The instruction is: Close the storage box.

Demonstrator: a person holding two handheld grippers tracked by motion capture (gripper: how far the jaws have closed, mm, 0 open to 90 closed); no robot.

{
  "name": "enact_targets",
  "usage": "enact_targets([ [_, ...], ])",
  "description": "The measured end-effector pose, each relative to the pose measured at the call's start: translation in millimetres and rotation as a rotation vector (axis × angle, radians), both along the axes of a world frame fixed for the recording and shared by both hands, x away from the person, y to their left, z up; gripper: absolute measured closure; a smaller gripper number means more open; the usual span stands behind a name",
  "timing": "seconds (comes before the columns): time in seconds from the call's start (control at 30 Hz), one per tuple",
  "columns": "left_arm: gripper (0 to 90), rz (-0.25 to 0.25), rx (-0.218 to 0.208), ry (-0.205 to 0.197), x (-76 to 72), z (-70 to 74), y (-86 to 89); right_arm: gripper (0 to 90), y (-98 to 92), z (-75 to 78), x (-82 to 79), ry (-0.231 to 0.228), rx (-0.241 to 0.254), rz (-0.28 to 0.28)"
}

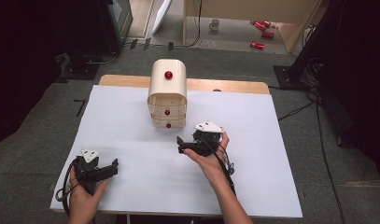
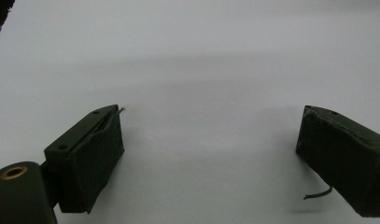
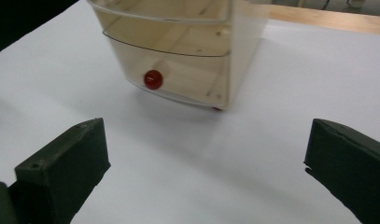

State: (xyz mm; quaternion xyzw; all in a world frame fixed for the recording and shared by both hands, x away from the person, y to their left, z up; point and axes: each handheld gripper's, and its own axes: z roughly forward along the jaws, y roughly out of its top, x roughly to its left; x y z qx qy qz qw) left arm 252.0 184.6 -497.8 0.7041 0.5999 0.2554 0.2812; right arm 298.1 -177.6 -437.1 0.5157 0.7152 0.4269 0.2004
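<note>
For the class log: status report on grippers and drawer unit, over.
Left gripper open over bare sheet. Right gripper open, short of the drawer unit, facing its bottom red knob. Nothing between.

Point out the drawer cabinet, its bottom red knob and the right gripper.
drawer cabinet (image 1: 167,86), high view, cream top shell.
bottom red knob (image 3: 153,79), right gripper view, knob's front.
right gripper (image 1: 179,143), high view, jaw tips.

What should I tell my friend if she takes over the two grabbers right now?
Left gripper: open, holding nothing, low over the white table at the near left.
Right gripper: open, holding nothing, pointed at the drawer box, a little short of it.
The drawer box stands at the far middle of the table; its bottom drawer's red knob is untouched and the drawers look shut.
Done: nothing yet. Left: probably grab a knob and pull a drawer.
</note>
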Motion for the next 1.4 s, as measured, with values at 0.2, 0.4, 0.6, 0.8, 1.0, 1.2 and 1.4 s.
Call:
enact_targets([
  [0.2,7.3,0.000,-0.001,0.000,0.0,0.0,0.0,0.0,-32.8,-1.4,-9.9,-0.007,-0.018,-0.039],
  [0.4,7.3,0.000,0.000,-0.001,0.0,-0.1,0.0,0.0,-65.1,-5.2,-21.6,-0.002,-0.035,-0.082],
  [0.6,7.3,0.000,-0.001,-0.001,0.0,-0.1,0.1,0.0,-96.4,-11.2,-32.6,0.012,-0.041,-0.127],
  [0.8,7.3,0.000,-0.001,-0.001,0.0,-0.1,0.1,0.0,-124.7,-19.4,-43.5,0.025,-0.044,-0.175],
  [1.0,7.3,0.000,-0.001,-0.001,0.0,-0.1,0.1,0.0,-153.4,-32.3,-55.6,0.054,-0.055,-0.229],
  [1.2,7.3,0.000,-0.001,-0.001,0.0,-0.1,0.1,0.0,-180.1,-44.7,-68.3,0.077,-0.056,-0.281],
  [1.4,7.3,0.000,-0.001,-0.001,0.0,-0.1,0.1,0.0,-206.9,-52.9,-84.5,0.102,-0.080,-0.320],
])
